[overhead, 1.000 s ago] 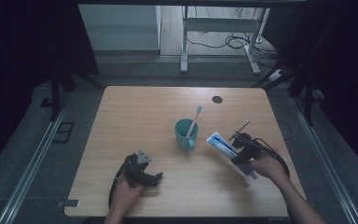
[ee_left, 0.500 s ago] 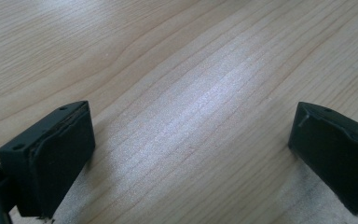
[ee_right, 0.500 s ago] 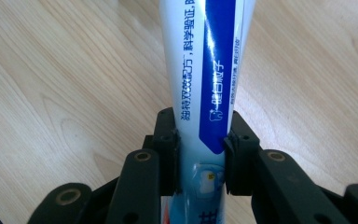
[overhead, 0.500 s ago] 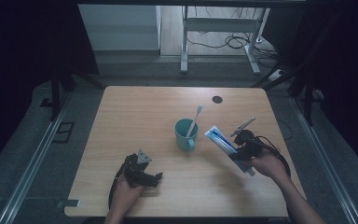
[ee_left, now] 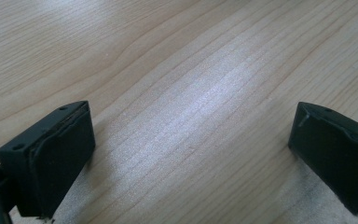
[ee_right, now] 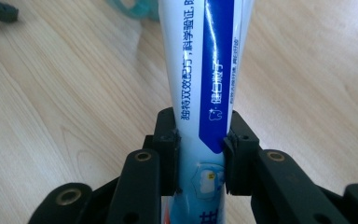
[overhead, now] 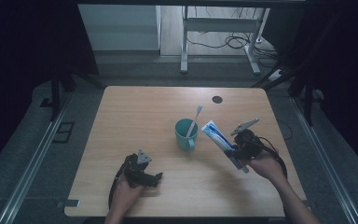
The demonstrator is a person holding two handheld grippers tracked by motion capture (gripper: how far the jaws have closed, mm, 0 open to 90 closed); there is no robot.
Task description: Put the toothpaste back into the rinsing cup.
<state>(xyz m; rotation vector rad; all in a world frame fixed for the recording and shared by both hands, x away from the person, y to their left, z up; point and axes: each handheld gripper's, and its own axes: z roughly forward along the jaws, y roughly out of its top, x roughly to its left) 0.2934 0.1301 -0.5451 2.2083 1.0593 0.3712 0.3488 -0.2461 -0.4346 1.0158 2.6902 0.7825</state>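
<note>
Because the right hand-held gripper [ee_right: 199, 147] pinches the toothpaste tube [ee_right: 205, 74] near its cap end, its far end may knock the teal cup [overhead: 185, 134]; the left hand-held gripper [ee_left: 191, 154] rests spread on the tabletop [overhead: 135, 112].

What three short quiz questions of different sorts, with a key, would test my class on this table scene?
1. True or false: the right gripper is shut on the tube.
2. What stands in the cup: A) spoon, B) toothbrush, C) straw?
3. What lies between the jaws of the left gripper?

Key: 1. True. 2. B. 3. Nothing but the bare table; the jaws stand wide apart.
</note>
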